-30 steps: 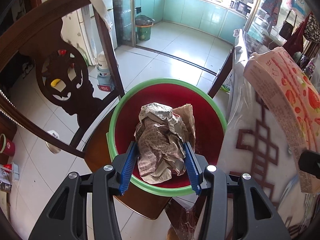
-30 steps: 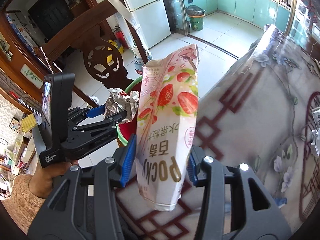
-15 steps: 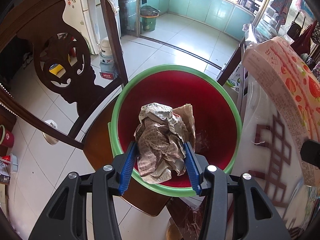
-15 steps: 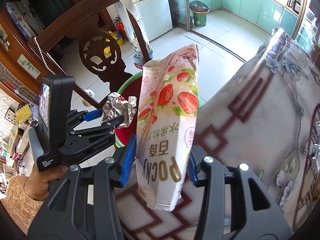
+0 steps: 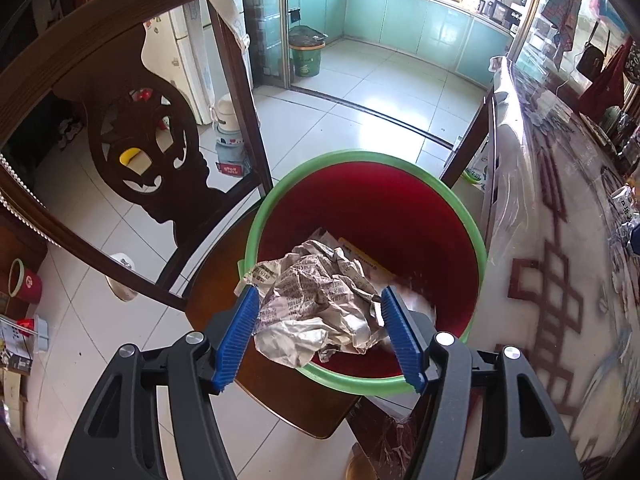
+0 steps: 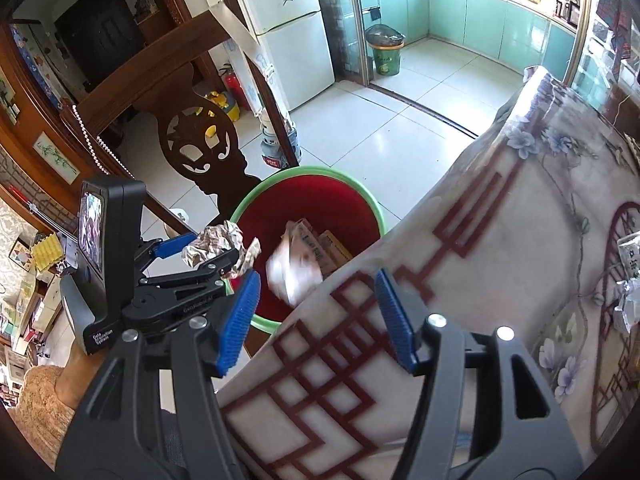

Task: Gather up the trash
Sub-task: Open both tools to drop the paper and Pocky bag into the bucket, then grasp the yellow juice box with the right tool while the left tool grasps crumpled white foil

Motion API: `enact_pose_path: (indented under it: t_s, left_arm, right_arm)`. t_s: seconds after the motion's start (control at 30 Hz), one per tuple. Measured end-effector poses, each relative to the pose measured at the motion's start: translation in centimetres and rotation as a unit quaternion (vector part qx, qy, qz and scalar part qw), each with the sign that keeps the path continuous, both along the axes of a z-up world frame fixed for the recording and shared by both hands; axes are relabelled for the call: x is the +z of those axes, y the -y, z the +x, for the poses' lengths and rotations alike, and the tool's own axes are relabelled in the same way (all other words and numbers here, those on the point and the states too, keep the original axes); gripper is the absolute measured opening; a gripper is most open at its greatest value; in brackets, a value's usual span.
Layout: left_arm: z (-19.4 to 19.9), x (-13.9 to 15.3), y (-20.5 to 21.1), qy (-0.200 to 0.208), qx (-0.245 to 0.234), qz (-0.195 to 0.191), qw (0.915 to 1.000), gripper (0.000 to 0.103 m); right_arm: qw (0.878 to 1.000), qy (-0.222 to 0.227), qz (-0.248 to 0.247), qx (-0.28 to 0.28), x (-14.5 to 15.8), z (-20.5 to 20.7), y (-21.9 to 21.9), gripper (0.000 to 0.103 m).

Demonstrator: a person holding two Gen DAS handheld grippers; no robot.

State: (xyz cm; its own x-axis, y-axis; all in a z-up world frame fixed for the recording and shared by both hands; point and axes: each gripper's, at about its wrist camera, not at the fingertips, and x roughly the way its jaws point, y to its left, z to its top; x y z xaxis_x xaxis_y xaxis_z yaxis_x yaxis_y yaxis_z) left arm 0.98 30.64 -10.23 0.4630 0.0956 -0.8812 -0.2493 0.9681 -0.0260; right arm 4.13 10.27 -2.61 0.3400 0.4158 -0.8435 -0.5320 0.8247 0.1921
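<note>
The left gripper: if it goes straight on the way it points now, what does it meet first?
Probably the crumpled paper, which lies between the open fingers of the left gripper; its jaws have just been opening. Beyond the paper is the red inside of the green-rimmed bin. Depth is hard to judge here.

1. The left gripper (image 5: 320,336) has a matte black plastic frame with triangular cut-outs in each arm.
2. Its fingers (image 5: 236,340) carry ribbed, bright blue pads.
3. Round silver screw heads sit at the joints, two on each side.
4. The right gripper (image 6: 318,316) is built the same: black arms, blue ribbed pads, silver screws.
5. In the right wrist view the left gripper shows from the side: a tall black housing with a small lit screen, white lettering near its base and more on one arm.
6. The person's hand (image 6: 76,376) grips its handle; a tan, nubbly knit sleeve (image 6: 40,408) covers the arm.
</note>
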Motion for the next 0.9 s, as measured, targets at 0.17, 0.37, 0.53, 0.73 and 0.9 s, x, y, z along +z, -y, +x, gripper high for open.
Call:
enact_pose_path:
  t_s: [0.17,0.37,0.53,0.73,0.9]
  left_arm:
    - [-0.8,2.2,0.3,0.019,-0.008,0.006,0.9998,0.062]
    - [-1.3,4.7,1.4,0.037,-0.018,0.014,0.999,0.071]
    - [-1.5,7.3,4.6,0.062,-0.043,0.017,0.997,0.072]
    - [-1.9,9.9,10.6,0.087,-0.095,0.012,0.9916,0.076]
    - [-2.3,10.2,16.3,0.08,-0.138,0.01,0.9872,0.077]
  right_arm:
    - [1.0,0.017,-0.002,-0.007,0.6,-2.7,3.7,0.061]
    - [0.995,0.006,-0.018,-0.099,-0.6,-5.8,14.3,0.066]
    - [0.974,0.007,-0.027,-0.223,-1.0,-7.1,25.3,0.069]
    - [0.947,0.034,-0.053,-0.314,-0.5,-6.8,35.6,0.077]
    - [0.923,-0.014,0.072,-0.379,-1.2,-4.2,44.0,0.082]
